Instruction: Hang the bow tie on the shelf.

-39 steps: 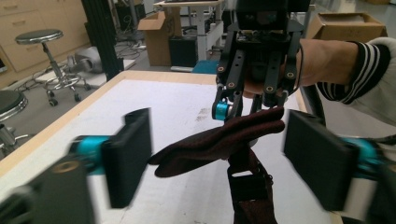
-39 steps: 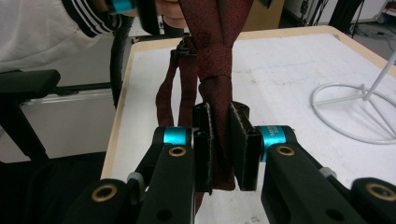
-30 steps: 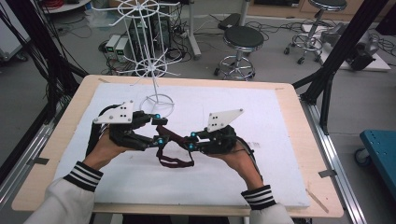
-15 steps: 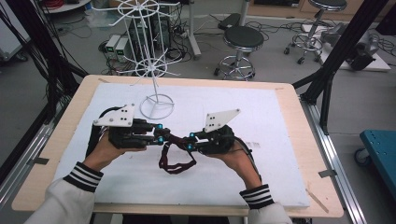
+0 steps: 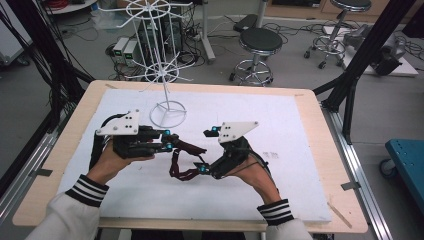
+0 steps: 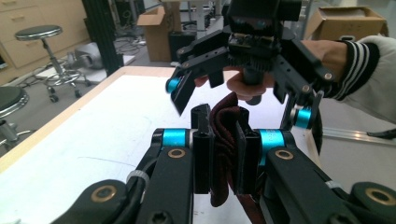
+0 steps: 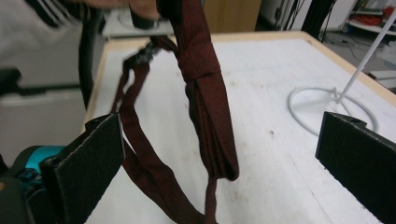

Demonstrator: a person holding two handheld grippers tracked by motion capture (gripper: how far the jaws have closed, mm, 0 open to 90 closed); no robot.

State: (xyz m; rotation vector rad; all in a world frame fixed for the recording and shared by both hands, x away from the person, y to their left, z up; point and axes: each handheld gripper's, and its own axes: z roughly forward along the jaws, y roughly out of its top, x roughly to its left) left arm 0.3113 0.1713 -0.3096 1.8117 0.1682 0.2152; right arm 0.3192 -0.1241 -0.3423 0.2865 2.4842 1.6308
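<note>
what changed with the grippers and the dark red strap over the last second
The right gripper let go of the dark red strap; its jaws now stand wide open, tilted up, and the two grippers have drawn apart. The left gripper stayed clamped on the strap, which hangs from it in a loop. The white wire rack and the table did not move.

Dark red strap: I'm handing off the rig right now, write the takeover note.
Left gripper: shut on the dark red strap, gripping a folded bunch of it.
Right gripper: open, jaws wide on either side of the hanging strap, not touching it.
Strap: dangles between the two grippers above the white mat, with loose loops trailing below.
White wire rack: stands at the far left of the mat, with nothing hung on it.
Done: strap lifted and held.
Left: probably take a second grip with the right, then hang it on the rack.
</note>
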